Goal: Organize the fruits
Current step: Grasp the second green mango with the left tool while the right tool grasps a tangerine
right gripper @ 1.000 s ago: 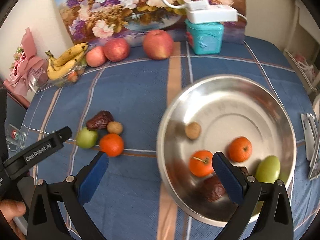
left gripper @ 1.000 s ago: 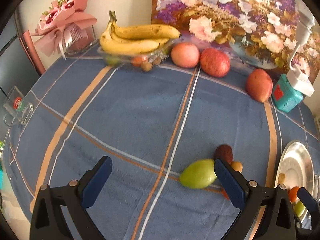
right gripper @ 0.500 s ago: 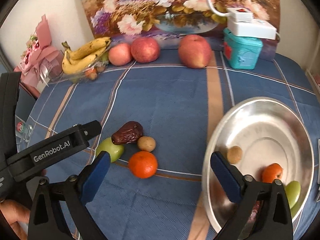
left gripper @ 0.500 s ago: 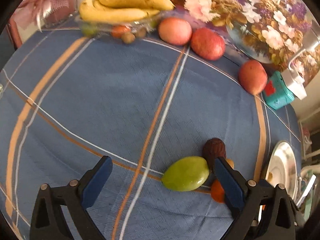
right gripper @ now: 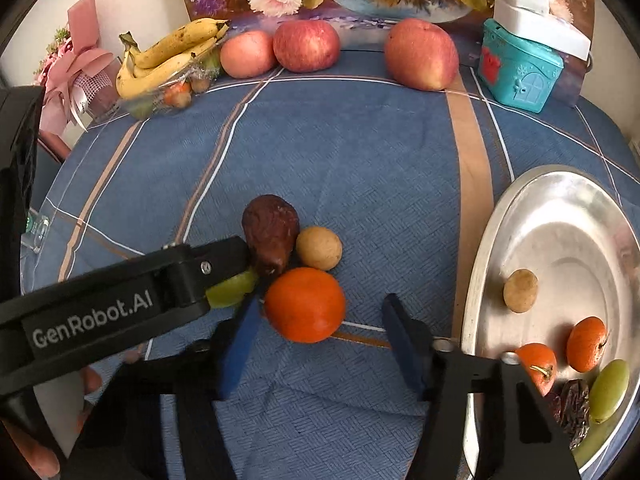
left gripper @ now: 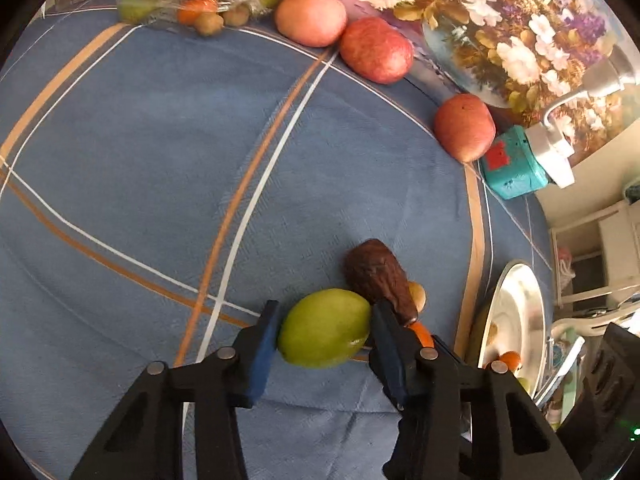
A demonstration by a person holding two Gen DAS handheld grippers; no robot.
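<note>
A green fruit [left gripper: 325, 327] lies on the blue cloth, and my left gripper [left gripper: 325, 330] is shut on it, both pads touching its sides. A dark brown date [left gripper: 380, 276] and a small tan fruit [left gripper: 417, 293] lie just behind it. In the right wrist view, an orange tangerine [right gripper: 305, 305] lies between the fingers of my open right gripper [right gripper: 320, 344], apart from the right pad. The date [right gripper: 271, 233], the tan fruit [right gripper: 319, 248] and the green fruit [right gripper: 232, 290] lie next to it. A steel bowl [right gripper: 486, 264] at right holds several small fruits.
Three red apples [right gripper: 421, 54] and a bunch of bananas [right gripper: 168, 56] line the far edge below a flower painting. A teal house-shaped box [right gripper: 520, 72] with a white charger stands at back right. A pink bouquet [right gripper: 76, 68] is at back left.
My left gripper moved forward and closed on the green fruit. My right gripper swung left from the bowl and now straddles the tangerine.
</note>
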